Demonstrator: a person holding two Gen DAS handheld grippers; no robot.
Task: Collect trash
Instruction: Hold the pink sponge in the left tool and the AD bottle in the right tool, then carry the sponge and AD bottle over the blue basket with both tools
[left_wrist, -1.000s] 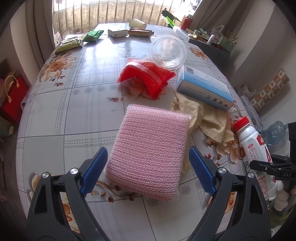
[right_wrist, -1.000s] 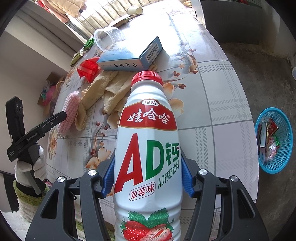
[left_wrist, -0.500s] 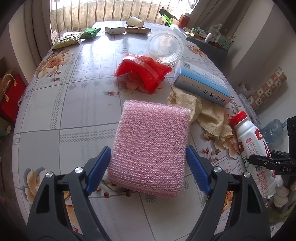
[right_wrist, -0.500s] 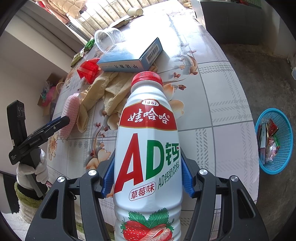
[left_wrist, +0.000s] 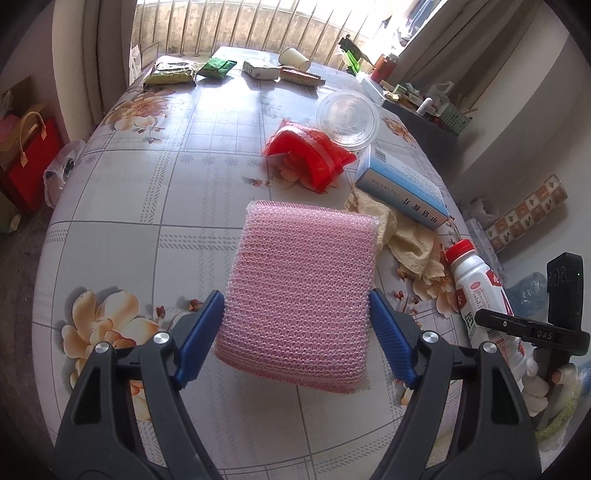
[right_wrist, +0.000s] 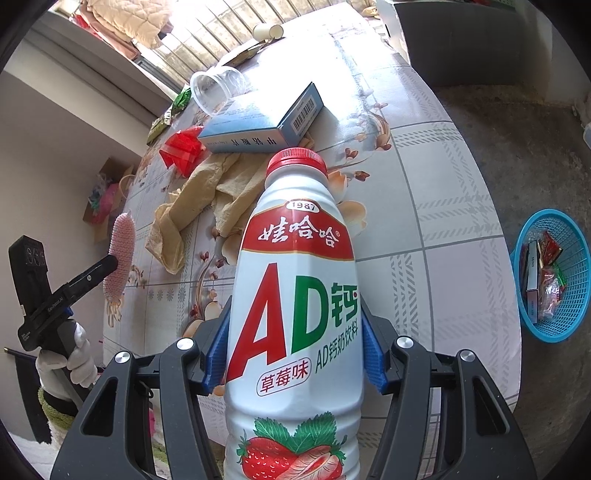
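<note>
The pink bubble-wrap pad (left_wrist: 299, 291) sits between the blue pads of the left gripper (left_wrist: 297, 336), which now press on both of its sides. A second ago the pads stood wide apart and the pad lay flat on the worktop (left_wrist: 122, 221). Now it looks lifted a little at the near end, so the grab seems done. The right gripper (right_wrist: 295, 354) is closed on the white milk bottle (right_wrist: 295, 295) with the red cap, just as it was before. So each gripper has one piece of trash. Beyond the pink pad lie a yellow cloth (left_wrist: 410, 240), a blue box (left_wrist: 402, 188), a red bag (left_wrist: 310, 151) and a clear cup (left_wrist: 347, 118), all left to pick up. The blue basket (right_wrist: 546, 325) stands on the floor past the worktop edge, with some trash inside. Next, both things probably go there.
</note>
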